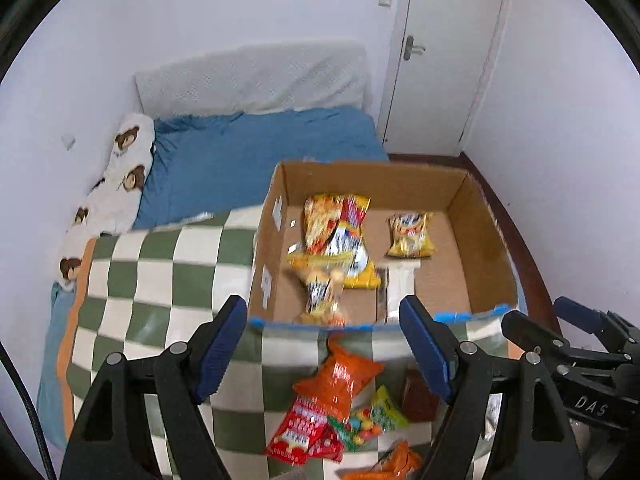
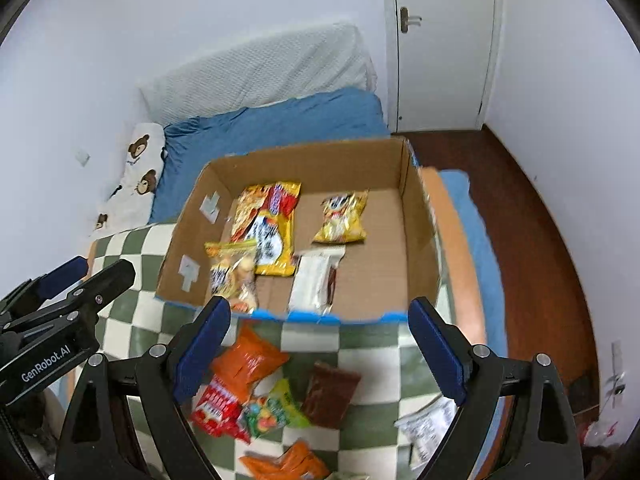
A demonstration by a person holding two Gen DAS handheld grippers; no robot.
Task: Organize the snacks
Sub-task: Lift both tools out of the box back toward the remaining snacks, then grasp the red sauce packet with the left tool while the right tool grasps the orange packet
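A: Left gripper (image 1: 324, 344), state?
B: Jaws parted wide, blue pads clear of everything; nothing between them; it hangs above the near edge of the cardboard box (image 1: 486, 216), angled down.

A: Right gripper (image 2: 320, 340)?
B: Same; jaws spread wide, empty; it sits beside the left one, over the checked green-and-white blanket (image 2: 372, 360).

A: Box contents?
B: Open-topped, resting on the blanket on the bed; inside, a large yellow-and-red snack bag (image 2: 268, 228) toward the left wall; a small yellow bag (image 2: 342, 218) lying apart to its right; a clear packet with yellow top (image 2: 232, 272) at the near left, overlapping the large bag's corner; a white wrapper (image 2: 312, 280) near the front wall, just beside the large bag.

A: Outside the box?
B: A loose cluster on the blanket just before the front wall; orange bag (image 2: 248, 360) touching a red packet (image 2: 216, 408); green candy packet (image 2: 276, 408) against both; brown packet (image 2: 332, 396) just right of the green; another orange bag (image 2: 288, 460) nearer the camera, apart; a white printed wrapper (image 2: 428, 424) off to the right; all blurred, print unreadable.
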